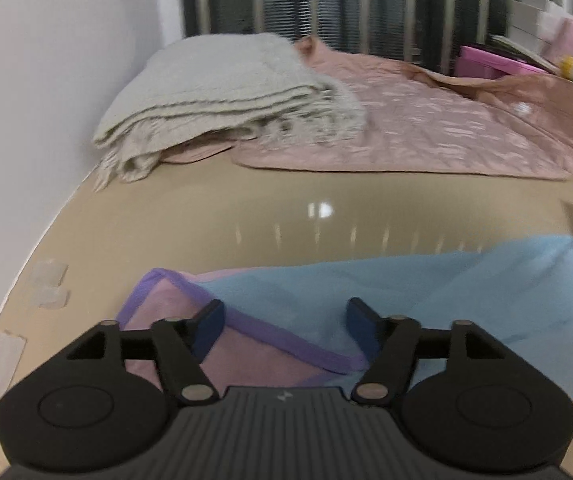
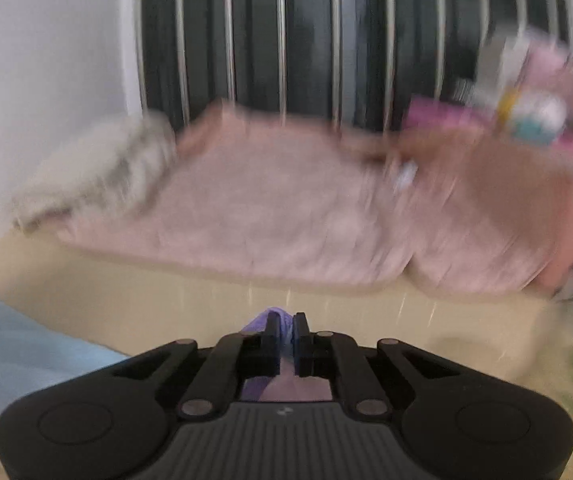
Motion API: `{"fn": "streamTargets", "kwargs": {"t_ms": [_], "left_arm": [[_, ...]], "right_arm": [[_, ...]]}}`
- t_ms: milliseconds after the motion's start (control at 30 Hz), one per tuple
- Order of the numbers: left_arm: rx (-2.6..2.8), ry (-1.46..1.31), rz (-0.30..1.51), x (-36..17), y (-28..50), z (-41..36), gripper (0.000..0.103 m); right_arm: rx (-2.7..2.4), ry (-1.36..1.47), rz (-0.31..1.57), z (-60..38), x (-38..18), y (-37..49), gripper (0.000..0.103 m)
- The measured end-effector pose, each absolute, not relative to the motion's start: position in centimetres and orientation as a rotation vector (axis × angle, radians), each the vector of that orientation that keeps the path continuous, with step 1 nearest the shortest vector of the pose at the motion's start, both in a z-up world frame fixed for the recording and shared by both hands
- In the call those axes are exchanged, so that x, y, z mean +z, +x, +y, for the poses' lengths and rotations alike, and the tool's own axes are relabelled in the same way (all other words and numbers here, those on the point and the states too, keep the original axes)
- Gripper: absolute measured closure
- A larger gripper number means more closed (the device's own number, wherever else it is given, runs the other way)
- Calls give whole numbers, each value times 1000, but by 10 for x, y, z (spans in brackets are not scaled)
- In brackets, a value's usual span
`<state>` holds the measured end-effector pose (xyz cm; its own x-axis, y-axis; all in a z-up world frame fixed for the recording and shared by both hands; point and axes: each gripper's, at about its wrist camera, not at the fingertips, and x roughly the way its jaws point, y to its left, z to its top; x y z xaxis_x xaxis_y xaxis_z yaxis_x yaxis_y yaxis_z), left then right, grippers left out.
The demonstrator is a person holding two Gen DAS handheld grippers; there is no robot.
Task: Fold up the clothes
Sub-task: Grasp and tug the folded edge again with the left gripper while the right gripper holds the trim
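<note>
Hovering with left gripper (image 1: 284,320) jaws apart over blue-pink garment (image 1: 426,292) at lower frame on tan surface (image 1: 246,220), pinching purple hem (image 2: 284,326) with right gripper (image 2: 285,334) at bottom centre.

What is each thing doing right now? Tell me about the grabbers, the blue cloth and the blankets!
Left gripper: open, over the cloth, holding nothing.
Right gripper: shut on the cloth's purple edge.
Blue cloth: partly folded on the table, pink side and purple trim showing.
Grey blanket: folded, resting on the quilt.
Pink quilt: spread out, rumpled.
Table: shiny, partly bare.
</note>
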<state>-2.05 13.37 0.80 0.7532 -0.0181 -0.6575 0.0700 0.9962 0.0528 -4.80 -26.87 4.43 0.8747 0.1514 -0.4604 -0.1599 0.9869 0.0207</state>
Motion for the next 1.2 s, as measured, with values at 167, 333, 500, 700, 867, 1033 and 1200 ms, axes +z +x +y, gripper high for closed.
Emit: {"fn": "streamTargets", "kwargs": {"t_ms": [167,333,500,700,867,1033,1200], "left_arm": [[-20,43,738,7,-10,138,26],[18,60,744,11,-9,139,25],[96,-46,704,29,-34,163,25],[73,-131,779,21,-12,177,73],[59,-207,792,20,7,184,73],[31,-284,780,15,11,195,99],[30,-420,749,12,12,211,101]], "right_arm": [[150,35,430,-299,28,-129,98],[153,50,517,-301,-8,-153,93],[192,56,398,-296,20,-156,68],[393,3,422,-235,19,-123,70],[465,-56,443,-189,13,-109,70],[526,-65,479,-168,8,-112,70],[575,-97,486,-155,5,-114,70]]}}
